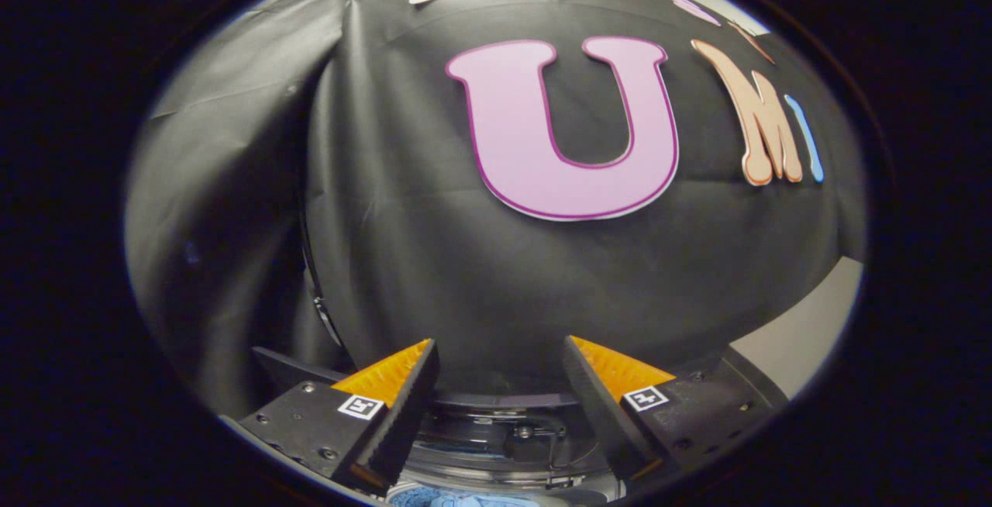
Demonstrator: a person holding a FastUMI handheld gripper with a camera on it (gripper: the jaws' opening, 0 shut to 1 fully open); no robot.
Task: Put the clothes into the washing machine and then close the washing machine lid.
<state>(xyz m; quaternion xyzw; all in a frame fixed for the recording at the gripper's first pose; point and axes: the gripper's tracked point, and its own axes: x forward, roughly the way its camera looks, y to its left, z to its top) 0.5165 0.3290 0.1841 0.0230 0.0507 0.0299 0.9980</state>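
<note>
My gripper (500, 352) stands open, its two fingers spread wide with nothing between them. Low between and below the fingers I see part of the washing machine (496, 433): a round rim with a raised transparent lid standing behind it. At the very bottom, under the fingers, a bit of blue cloth (465, 499) lies inside the machine's opening. The gripper hovers above the opening and points toward the booth wall.
The black cloth wall (434, 243) hangs close behind the machine, ahead of the fingers. A strip of pale floor or wall (806, 329) shows at the lower right beyond the cloth.
</note>
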